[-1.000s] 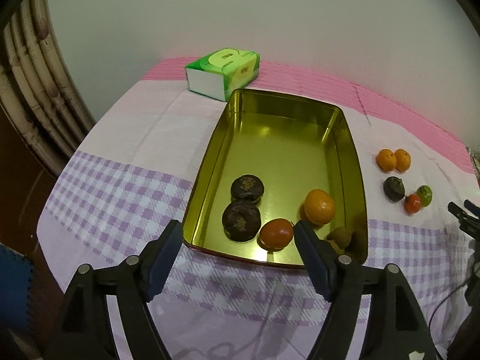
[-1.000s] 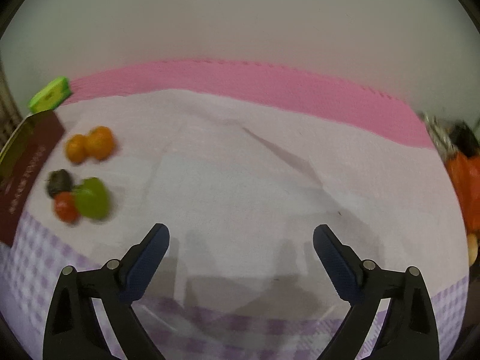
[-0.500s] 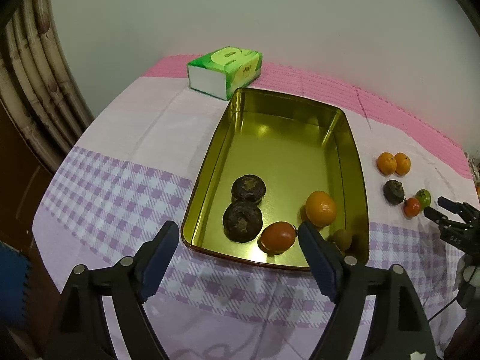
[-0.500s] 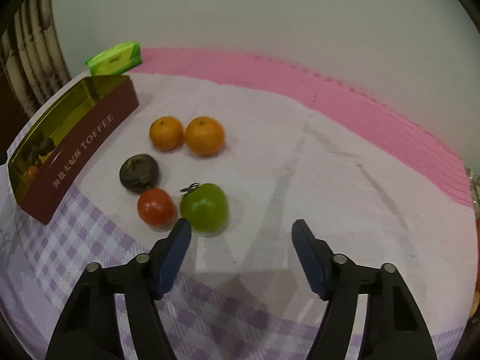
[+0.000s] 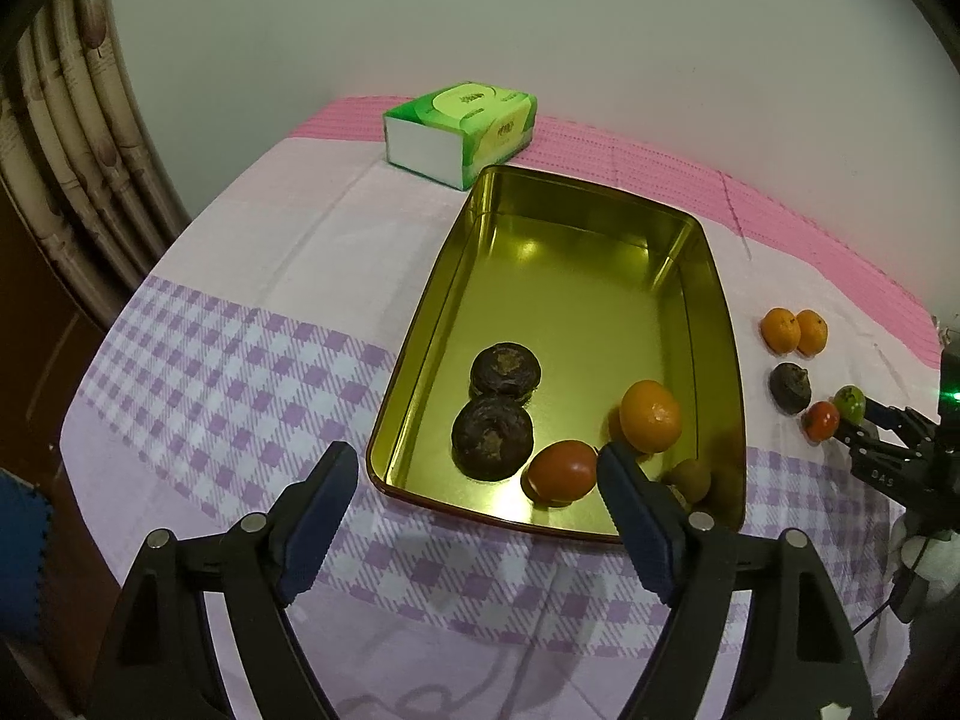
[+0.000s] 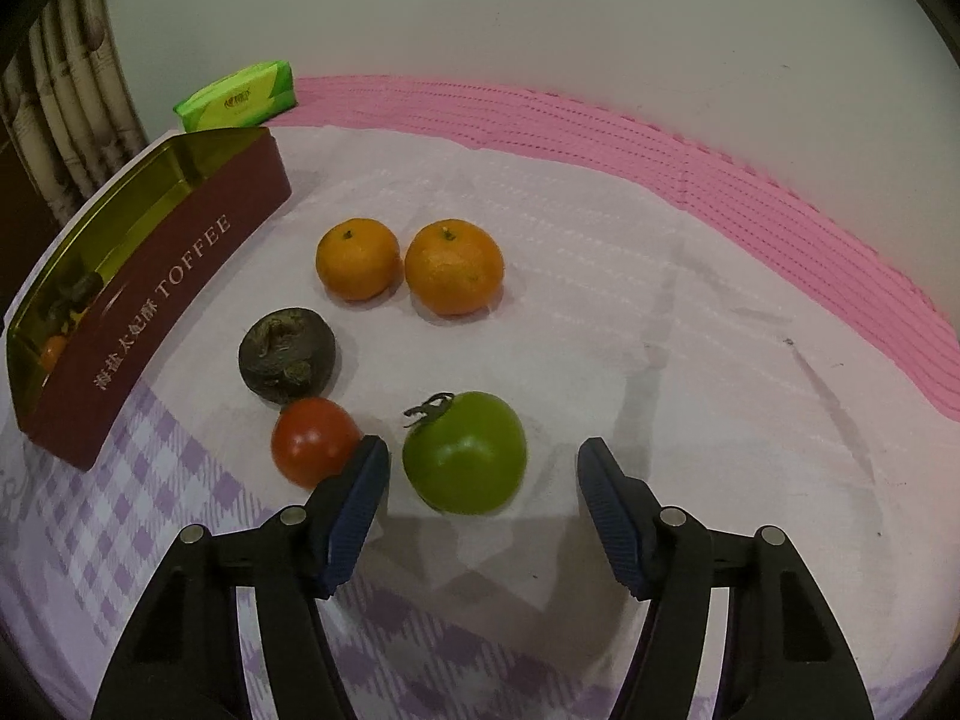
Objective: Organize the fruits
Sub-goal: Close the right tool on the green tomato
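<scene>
In the right wrist view a green tomato (image 6: 465, 453) lies on the cloth between the tips of my right gripper (image 6: 483, 450). The jaws are closing, with a gap left on each side of the tomato. Just left of it sit a red tomato (image 6: 312, 441) and a dark wrinkled fruit (image 6: 288, 355), with two oranges (image 6: 358, 258) behind them. My left gripper (image 5: 477, 456) hangs open and empty over the near end of the gold tin (image 5: 600, 228). The tin holds two dark fruits (image 5: 492, 435), a red tomato (image 5: 561, 471), an orange (image 5: 651, 417) and a kiwi (image 5: 690, 477).
A green tissue pack (image 5: 459, 132) stands behind the tin near the wall. The tin's maroon side (image 6: 150, 276) lies left of the loose fruit. Pink matting (image 6: 720, 180) runs along the back of the table, and a curtain (image 5: 72, 150) hangs at the left.
My right gripper has swung left to the loose fruit and its jaws have narrowed, so the green tomato now sits between them. The left gripper has stayed put.
</scene>
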{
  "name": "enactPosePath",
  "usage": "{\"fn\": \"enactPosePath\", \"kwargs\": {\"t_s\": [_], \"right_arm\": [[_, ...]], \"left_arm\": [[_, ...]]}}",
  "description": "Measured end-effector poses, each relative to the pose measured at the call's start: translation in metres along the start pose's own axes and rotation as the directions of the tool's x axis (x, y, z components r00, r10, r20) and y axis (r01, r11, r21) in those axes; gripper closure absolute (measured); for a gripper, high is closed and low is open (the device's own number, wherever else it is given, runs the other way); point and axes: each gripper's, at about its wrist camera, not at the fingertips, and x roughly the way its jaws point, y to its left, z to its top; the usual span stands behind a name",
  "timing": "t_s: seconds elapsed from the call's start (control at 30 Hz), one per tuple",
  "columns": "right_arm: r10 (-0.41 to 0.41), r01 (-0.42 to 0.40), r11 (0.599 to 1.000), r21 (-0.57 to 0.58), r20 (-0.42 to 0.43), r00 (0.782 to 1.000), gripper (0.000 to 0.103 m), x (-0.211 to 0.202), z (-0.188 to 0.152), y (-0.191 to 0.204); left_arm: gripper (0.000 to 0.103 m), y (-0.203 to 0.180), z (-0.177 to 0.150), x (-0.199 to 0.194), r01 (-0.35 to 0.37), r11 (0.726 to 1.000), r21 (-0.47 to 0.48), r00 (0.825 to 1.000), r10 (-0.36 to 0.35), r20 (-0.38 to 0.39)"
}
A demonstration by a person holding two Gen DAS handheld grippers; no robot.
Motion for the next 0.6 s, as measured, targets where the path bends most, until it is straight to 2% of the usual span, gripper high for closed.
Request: {"fn": "enactPosePath", "kwargs": {"t_s": [0.1,0.2,0.3,0.37,0.6], "right_arm": [[-0.001,0.001,1.000,0.009,0.009,1.000,0.055,0.001,0.002,0.004],[-0.005,0.005,1.000,0.010,0.009,1.000,0.063,0.001,0.002,0.005],[-0.007,0.007,1.000,0.020,0.007,1.000,0.064,0.000,0.002,0.004],[-0.010,0.010,1.000,0.027,0.004,1.000,0.064,0.000,0.003,0.004],[-0.021,0.020,0.998,0.060,0.008,1.000,0.065,-0.011,0.007,0.000]], "left_arm": [[0.025,0.001,0.000,0.000,-0.001,1.000,-0.003,1.000,0.001,-0.001],[0.025,0.002,0.001,0.001,0.001,1.000,-0.005,1.000,-0.001,-0.010],[0.024,0.002,0.001,0.001,0.004,1.000,-0.006,1.000,-0.004,-0.011],[0.009,0.002,0.001,0.000,0.000,1.000,-0.007,1.000,0.000,-0.013],[0.006,0.004,0.003,-0.003,0.002,1.000,-0.024,1.000,-0.002,-0.002]]}}
